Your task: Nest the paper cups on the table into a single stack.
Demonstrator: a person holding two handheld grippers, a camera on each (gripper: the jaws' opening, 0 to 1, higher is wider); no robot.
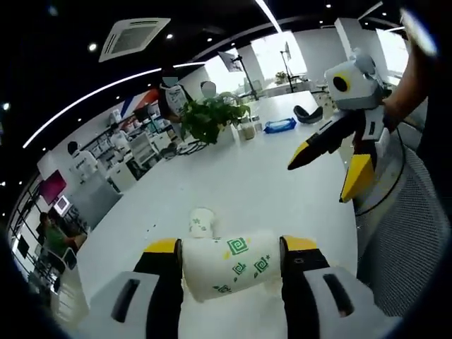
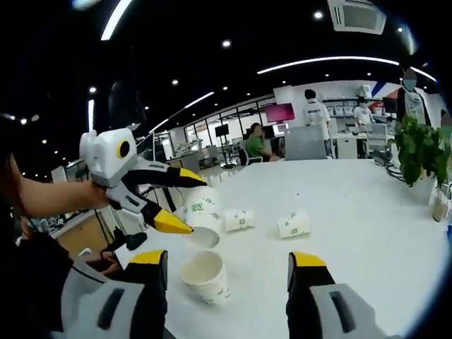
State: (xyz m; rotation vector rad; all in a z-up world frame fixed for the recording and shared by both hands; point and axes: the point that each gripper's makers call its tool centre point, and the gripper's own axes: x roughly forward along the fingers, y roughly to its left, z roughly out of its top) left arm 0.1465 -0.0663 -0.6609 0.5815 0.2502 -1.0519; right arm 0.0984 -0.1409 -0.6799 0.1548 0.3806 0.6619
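Observation:
My left gripper [image 1: 229, 247] is shut on a white paper cup [image 1: 229, 272] with green marks, held sideways between its yellow-tipped jaws. Just beyond it another cup [image 1: 201, 222] sits on the white table [image 1: 282, 198]. In the right gripper view, the left gripper [image 2: 194, 206] comes in from the left, holding its cup [image 2: 203, 210] above the table. A short stack of cups [image 2: 206, 277] stands mouth-up below it, ahead of my open right gripper [image 2: 227, 261] and untouched. Two single cups [image 2: 240, 219] [image 2: 294, 224] lie on their sides farther back. The right gripper [image 1: 321, 180] hangs open and empty.
A potted plant [image 1: 208, 116] [image 2: 420, 148] stands at the table's far side, with a blue pack [image 1: 279, 126] and small items near it. A mesh chair back [image 1: 409, 233] is beside the table edge. People sit and stand at desks [image 2: 258, 145] beyond.

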